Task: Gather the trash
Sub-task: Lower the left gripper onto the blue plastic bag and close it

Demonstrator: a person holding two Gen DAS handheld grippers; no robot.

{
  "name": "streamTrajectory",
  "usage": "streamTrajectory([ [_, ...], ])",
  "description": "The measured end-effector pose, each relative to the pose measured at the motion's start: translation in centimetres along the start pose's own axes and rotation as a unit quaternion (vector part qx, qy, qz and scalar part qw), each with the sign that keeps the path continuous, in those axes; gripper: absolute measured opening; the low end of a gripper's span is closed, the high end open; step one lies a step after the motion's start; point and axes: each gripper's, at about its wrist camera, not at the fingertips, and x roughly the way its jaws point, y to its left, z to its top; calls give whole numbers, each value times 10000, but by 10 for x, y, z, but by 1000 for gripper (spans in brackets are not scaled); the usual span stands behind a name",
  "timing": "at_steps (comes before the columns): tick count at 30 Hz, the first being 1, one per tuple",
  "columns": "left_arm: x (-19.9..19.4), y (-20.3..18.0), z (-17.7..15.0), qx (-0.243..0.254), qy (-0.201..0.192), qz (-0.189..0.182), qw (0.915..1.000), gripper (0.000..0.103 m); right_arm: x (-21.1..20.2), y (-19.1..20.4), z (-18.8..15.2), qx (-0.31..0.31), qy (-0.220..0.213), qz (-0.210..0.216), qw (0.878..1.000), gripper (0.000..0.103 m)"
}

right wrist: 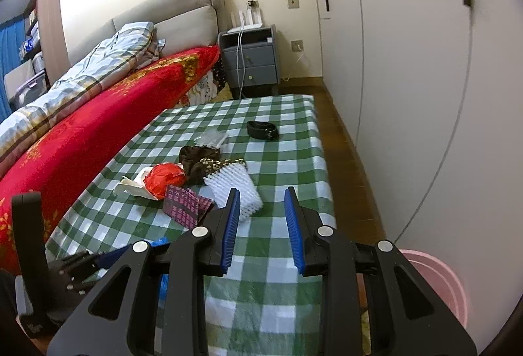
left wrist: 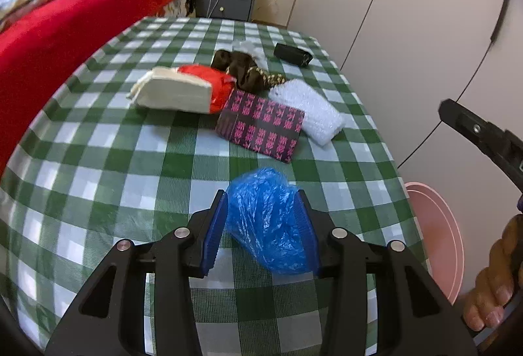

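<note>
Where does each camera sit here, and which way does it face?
Left wrist: on the left tool, angled down along the green checked tablecloth; its pads clamp a crumpled blue plastic bag; the right tool's tip and a hand show at right.
Right wrist: on the right tool, facing along the table toward the grey nightstand; its jaws are empty; the left tool shows at lower left.
Shared: black-and-pink patterned card, white bubble wrap, pink plastic bucket.

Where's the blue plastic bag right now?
In the left wrist view, the blue plastic bag sits clamped between the left gripper pads, above the near part of the checkered table, in front of the black-and-pink packet.
</note>
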Motion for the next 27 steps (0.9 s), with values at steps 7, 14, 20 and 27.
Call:
streamTrajectory([
  [7,9,3,1,-36,149,28,9999,8,27,8,-2,26,175,154,9997,29],
  [14,2,15,13,-219,-171,257,9993,2,59,12,-4,117,391,274,9988,29],
  [20,5,25,16,-340,-165,250,9990,2,86,15,-5,224,570,348,9975,35],
  [27,8,28,18,-392,-142,192,9989,2,106,11,-10,277,719,279,9966,37],
])
